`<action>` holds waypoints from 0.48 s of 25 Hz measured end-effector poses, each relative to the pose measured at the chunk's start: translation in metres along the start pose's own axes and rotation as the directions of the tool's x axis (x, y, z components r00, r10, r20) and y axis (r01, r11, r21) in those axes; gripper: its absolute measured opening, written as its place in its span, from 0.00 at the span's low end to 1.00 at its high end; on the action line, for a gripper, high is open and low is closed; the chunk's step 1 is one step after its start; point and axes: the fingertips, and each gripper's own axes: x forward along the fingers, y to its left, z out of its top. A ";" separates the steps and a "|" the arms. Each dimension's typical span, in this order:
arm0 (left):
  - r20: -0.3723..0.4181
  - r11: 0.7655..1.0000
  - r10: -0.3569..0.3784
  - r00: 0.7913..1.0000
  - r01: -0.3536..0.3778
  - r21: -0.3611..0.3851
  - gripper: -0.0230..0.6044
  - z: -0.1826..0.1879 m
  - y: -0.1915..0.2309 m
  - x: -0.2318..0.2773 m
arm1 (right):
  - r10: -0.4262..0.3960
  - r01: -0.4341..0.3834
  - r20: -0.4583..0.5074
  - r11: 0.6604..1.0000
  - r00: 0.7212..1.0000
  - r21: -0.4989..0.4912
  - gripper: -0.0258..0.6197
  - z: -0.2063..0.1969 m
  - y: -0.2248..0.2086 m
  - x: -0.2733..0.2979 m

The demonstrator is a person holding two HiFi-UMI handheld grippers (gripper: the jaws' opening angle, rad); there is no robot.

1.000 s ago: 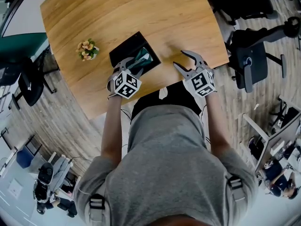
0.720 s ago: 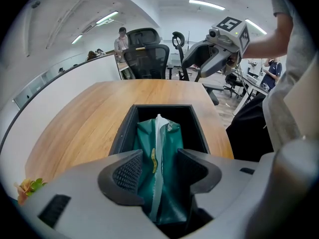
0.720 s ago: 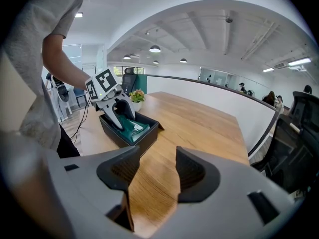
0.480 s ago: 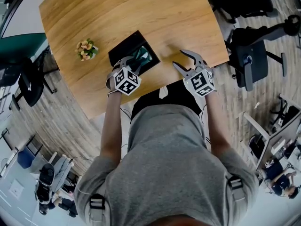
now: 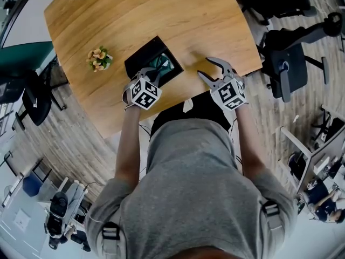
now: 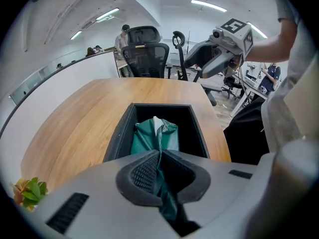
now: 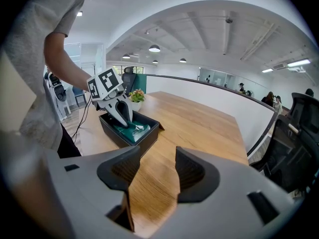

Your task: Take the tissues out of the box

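Observation:
A black open box stands on the wooden table, and a green tissue pack lies in it. My left gripper reaches over the near end of the box. Its jaws are closing, and in the left gripper view the pads press on a fold of the green tissue pack at my left gripper. The box and the left gripper also show in the right gripper view. My right gripper hovers open over bare wood to the right of the box, its jaws holding nothing.
A small pot of flowers stands on the table left of the box. Office chairs stand on the floor at the right. The table's curved near edge runs just under both grippers, against the person's body.
The left gripper has pushed a little forward over the box, and its jaws have gone from wide open to closed on the green pack. The right gripper has stayed put.

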 end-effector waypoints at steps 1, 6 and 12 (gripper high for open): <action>0.002 1.000 0.000 1.000 0.000 0.000 0.09 0.000 0.000 -0.001 | 0.001 -0.001 0.002 1.000 1.000 -0.002 0.39 0.001 0.001 0.000; 0.017 1.000 -0.001 1.000 0.000 0.021 0.08 0.004 -0.001 -0.007 | -0.007 0.007 0.002 1.000 1.000 -0.015 0.39 0.007 0.003 -0.001; 0.034 0.998 -0.007 0.999 0.005 0.068 0.07 0.013 -0.006 -0.012 | -0.036 0.036 0.011 0.999 0.999 -0.023 0.39 0.012 -0.001 -0.007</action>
